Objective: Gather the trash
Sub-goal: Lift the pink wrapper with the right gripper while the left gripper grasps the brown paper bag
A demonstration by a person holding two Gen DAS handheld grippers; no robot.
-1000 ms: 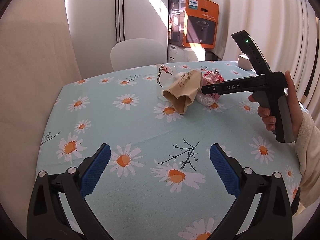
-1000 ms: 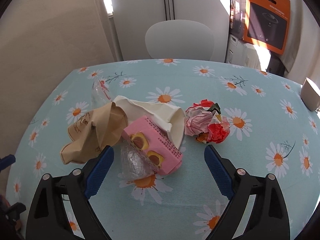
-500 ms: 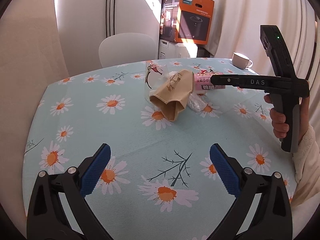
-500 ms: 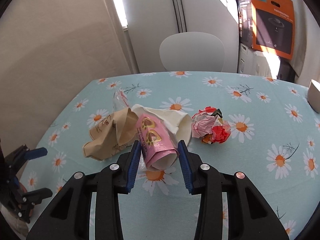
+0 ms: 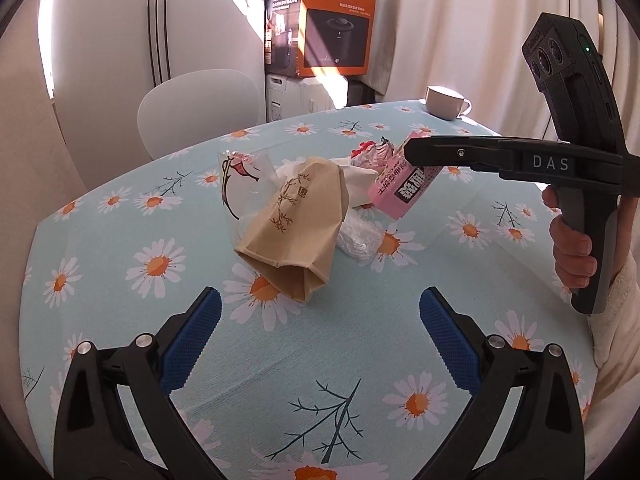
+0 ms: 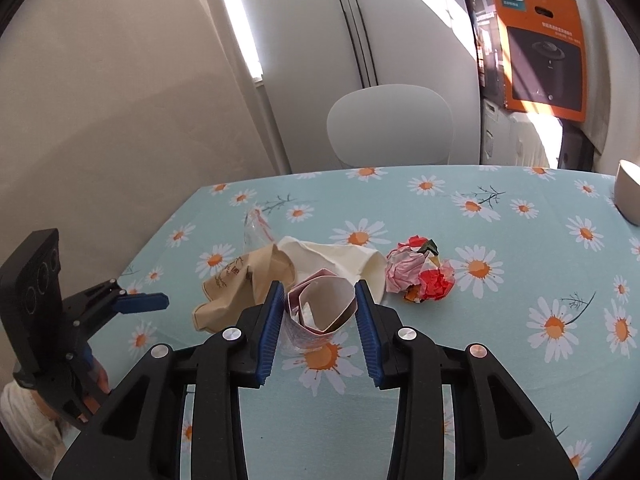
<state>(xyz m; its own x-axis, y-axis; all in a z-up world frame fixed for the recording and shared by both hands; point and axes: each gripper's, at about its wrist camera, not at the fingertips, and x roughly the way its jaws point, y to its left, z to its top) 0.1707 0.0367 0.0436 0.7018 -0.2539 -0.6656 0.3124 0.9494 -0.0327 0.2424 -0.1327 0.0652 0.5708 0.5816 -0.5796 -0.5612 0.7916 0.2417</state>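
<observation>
My right gripper (image 6: 320,312) is shut on a pink carton (image 6: 322,306) and holds it lifted above the daisy tablecloth; the carton also shows in the left wrist view (image 5: 402,190). A brown paper bag (image 5: 294,222), a cream bag (image 6: 340,258), clear plastic wrap (image 5: 358,236), a clear printed bag (image 5: 240,176) and a crumpled pink-and-red paper ball (image 6: 420,274) lie in a heap mid-table. My left gripper (image 5: 316,336) is open and empty, near the brown bag's mouth.
A white cup (image 5: 444,102) stands at the table's far right corner. A white chair (image 6: 390,128) stands behind the table. An orange Philips box (image 5: 334,28) sits on a cabinet beyond. The table (image 5: 340,360) edge curves close on the left.
My right gripper has closed on the pink carton and lifted it off the table, tilting it. My left gripper has moved closer to the brown bag and stayed open.
</observation>
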